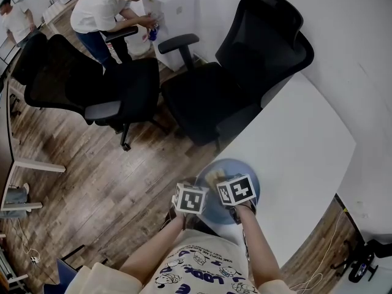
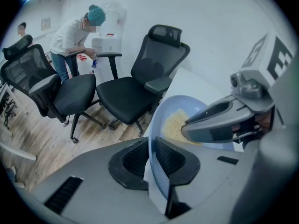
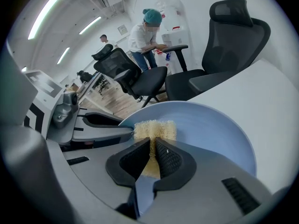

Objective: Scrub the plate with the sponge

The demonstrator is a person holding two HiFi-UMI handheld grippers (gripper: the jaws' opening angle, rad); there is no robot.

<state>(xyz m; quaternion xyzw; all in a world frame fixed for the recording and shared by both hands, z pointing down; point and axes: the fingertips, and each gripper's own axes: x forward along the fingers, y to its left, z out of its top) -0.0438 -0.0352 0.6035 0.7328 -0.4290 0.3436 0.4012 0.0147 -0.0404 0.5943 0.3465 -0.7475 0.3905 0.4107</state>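
A pale blue plate [image 1: 240,171] [image 2: 191,107] [image 3: 219,129] is held tilted over the near corner of the white table [image 1: 300,152]. My left gripper [image 1: 191,192] [image 2: 152,160] is shut on the plate's rim, with one jaw on each face. A yellow fibrous sponge [image 3: 155,130] [image 2: 174,124] [image 1: 212,176] lies against the plate's inner face. My right gripper [image 1: 236,188] [image 3: 152,160] is shut on the sponge and presses it to the plate.
Two black office chairs [image 1: 245,66] [image 1: 92,84] stand on the wooden floor beyond the table. A person [image 1: 110,11] in a teal cap bends at a white cabinet [image 1: 174,11] at the back. The white wall runs along the table's right side.
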